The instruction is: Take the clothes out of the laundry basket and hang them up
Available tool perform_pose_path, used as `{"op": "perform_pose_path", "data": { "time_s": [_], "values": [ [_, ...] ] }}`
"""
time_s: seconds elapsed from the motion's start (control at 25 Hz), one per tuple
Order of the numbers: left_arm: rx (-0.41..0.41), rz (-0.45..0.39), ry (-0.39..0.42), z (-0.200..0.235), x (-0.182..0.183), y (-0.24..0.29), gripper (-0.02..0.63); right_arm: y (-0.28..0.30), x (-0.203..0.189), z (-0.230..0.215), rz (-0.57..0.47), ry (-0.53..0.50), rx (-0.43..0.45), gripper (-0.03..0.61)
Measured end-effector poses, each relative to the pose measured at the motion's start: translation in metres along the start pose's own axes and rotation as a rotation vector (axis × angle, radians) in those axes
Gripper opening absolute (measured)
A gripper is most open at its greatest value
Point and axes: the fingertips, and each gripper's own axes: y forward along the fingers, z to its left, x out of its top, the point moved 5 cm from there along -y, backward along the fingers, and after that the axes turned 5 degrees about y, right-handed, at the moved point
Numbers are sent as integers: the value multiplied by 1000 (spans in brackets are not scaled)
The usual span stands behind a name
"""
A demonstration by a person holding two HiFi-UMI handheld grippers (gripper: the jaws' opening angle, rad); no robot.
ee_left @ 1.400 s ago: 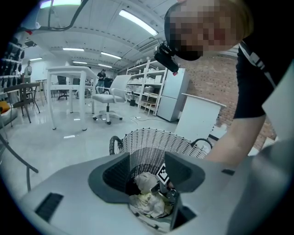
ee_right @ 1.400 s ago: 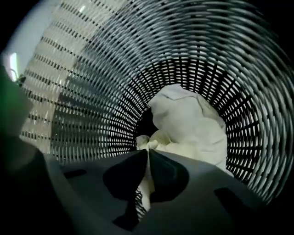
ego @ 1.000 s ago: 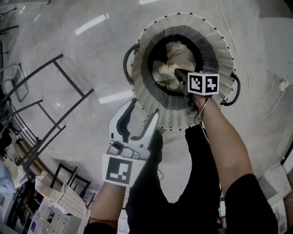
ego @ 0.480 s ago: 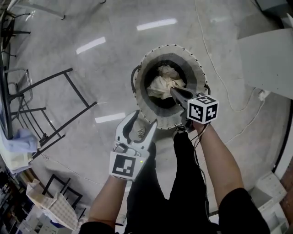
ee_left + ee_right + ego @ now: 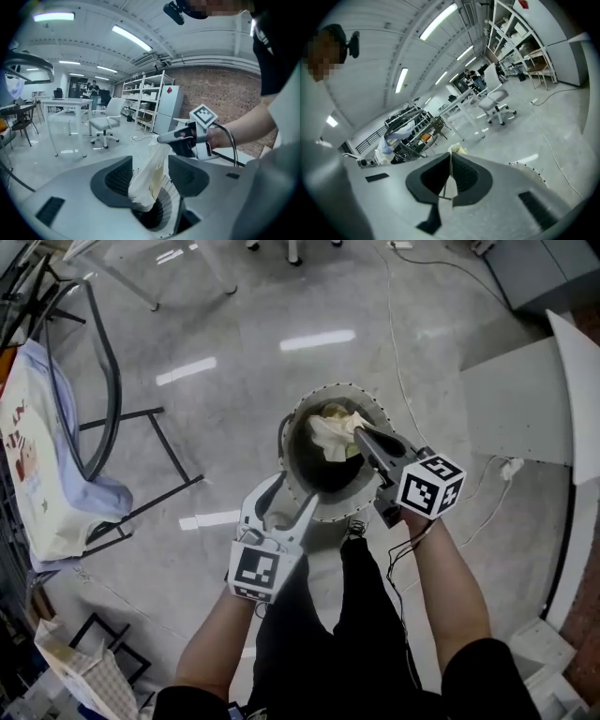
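A white woven laundry basket (image 5: 309,510) with a dark lining stands on the floor below me. My right gripper (image 5: 356,432) is shut on a cream garment (image 5: 330,434) and holds it up above the basket's mouth. In the left gripper view the garment (image 5: 146,180) hangs limp from the right gripper (image 5: 160,138), with its lower end still over the basket (image 5: 164,213). In the right gripper view only a cream edge (image 5: 457,150) shows beyond the shut right gripper (image 5: 451,157). My left gripper (image 5: 292,491) stands open over the basket's near rim and holds nothing.
A black clothes rack (image 5: 103,381) stands at the left, with a light blue garment (image 5: 89,493) and a white printed one (image 5: 28,465) on it. A white panel (image 5: 520,395) stands to the right, and cables (image 5: 403,343) run over the floor. An office chair (image 5: 105,124) and a table (image 5: 65,104) stand farther off.
Both grippers have risen well above the basket. The right one has pulled the cream garment up out of the basket. The left has stayed open. The rack has come into view.
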Motion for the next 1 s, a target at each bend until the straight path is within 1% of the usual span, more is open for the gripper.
{"op": "perform_pose_path", "data": {
  "time_s": [0.16, 0.28, 0.48, 0.72, 0.88, 1.0],
  "values": [
    [5, -26, 40, -5, 22, -17, 213, -30, 53, 51, -69, -47, 54, 9],
    [2, -30, 57, -11, 41, -31, 213, -52, 89, 91, -108, -91, 78, 8],
    [3, -59, 86, -20, 72, -50, 213, -85, 139, 147, -168, -165, 112, 8],
    [2, -89, 128, -29, 101, -58, 213, -120, 185, 205, -214, -261, 129, 8],
    [-16, -86, 158, -34, 112, -53, 213, -142, 209, 249, -240, -350, 151, 8],
    [-32, -74, 185, -38, 119, -39, 224, -159, 225, 278, -265, -412, 174, 8]
  ]
}}
